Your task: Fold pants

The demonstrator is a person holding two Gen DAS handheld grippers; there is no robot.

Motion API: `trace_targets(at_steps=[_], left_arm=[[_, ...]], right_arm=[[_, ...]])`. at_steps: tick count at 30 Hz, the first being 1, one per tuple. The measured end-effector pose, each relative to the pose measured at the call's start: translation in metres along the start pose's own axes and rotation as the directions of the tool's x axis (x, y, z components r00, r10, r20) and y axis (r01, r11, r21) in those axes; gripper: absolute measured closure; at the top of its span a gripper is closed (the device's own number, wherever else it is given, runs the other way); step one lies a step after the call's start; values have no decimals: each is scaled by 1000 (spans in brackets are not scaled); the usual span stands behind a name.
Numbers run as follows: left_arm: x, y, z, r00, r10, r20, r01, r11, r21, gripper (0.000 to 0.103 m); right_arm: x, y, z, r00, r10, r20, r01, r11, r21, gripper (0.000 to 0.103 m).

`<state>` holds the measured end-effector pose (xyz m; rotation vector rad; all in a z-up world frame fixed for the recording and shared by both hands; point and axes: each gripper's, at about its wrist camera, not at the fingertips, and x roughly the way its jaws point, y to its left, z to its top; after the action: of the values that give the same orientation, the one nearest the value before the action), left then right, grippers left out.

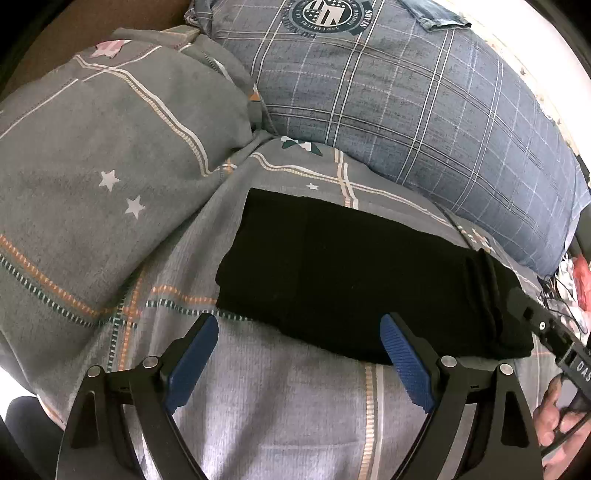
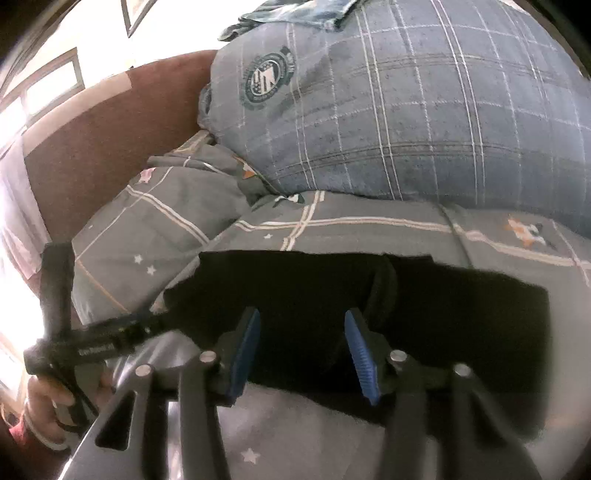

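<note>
Bed (image 1: 288,413) w/ grey star-print cover is the work surface; grey pillow (image 1: 110,147) far left, blue plaid pillow (image 1: 406,110) far right, bit of denim (image 1: 439,14) on top of the plaid one.

Pants (image 1: 351,273), black, lie flat on the bed mid-scene as a compact rectangle; look already folded at least once, ribbed band toward the right end. Layers too dark to count.

Left gripper (image 1: 299,332): fingers wide apart, holding nothing, hovering at the near edge of the pants. Right gripper (image 2: 301,332): fingers apart too, empty, low over the near edge around the middle; can't tell if the pads touch the cloth. Right-wrist view is motion-blurred.

My read: either a last fold or a final tidy.

If folding again:
- grab both near corners, pinch all layers, not just the top one
- lift low, carry across together so edges stay square
- land edge on edge, let go, then smooth outward

Risk: thick stack slips from a shallow pinch; soft bed lets the bundle skew.
</note>
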<state>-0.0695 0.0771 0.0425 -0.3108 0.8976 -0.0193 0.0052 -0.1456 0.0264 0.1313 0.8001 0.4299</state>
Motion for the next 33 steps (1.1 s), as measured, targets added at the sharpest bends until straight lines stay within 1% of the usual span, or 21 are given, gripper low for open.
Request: trace_targets(at_steps=[3,6,8,10,15,18,20,22,24,26,30,33], left_arm=[[-1,6,1,1000,-16,-1,16,1000,-21,13],[-2,19,0,997,-82,-9,81,993,-85,12],[0,27,-2,994,-109,-20,105,986,-126,11],[1,36,-4,991,-131,-25,126,979,-161,11],[9,48,-4,985,-170,-17,163,964,-212,11],[18,50,-4,982,-187,-30,175,956,-235,11],[21,48,-3,983,-184,-16,175,956,-235,10],[24,49,0,983,-185,-11,177,956,-236,10],[28,52,2,982,-190,1,184,951,-249,10],[33,54,4,980,-196,14,193,945,-263,9],[38,53,6,981,-192,27,192,947,-257,9],[42,51,6,981,-190,38,194,950,-245,9]], right_arm=[[5,5,5,1000,-2,-7,1,1000,-26,53],[13,11,11,1000,7,-21,-8,999,-52,51],[19,16,17,999,18,-30,-21,997,-77,44],[27,20,22,999,26,-41,-30,994,-101,43],[54,37,40,995,56,-77,-69,982,-178,41],[74,45,50,990,81,-111,-103,973,-205,37],[93,50,59,983,103,-151,-136,964,-228,37],[110,56,67,977,103,-186,-150,954,-258,36],[128,63,74,967,115,-227,-179,943,-282,36],[149,74,79,954,132,-271,-216,927,-307,33],[189,98,79,925,143,-351,-274,892,-359,33],[215,109,70,909,124,-398,-288,878,-382,34]])
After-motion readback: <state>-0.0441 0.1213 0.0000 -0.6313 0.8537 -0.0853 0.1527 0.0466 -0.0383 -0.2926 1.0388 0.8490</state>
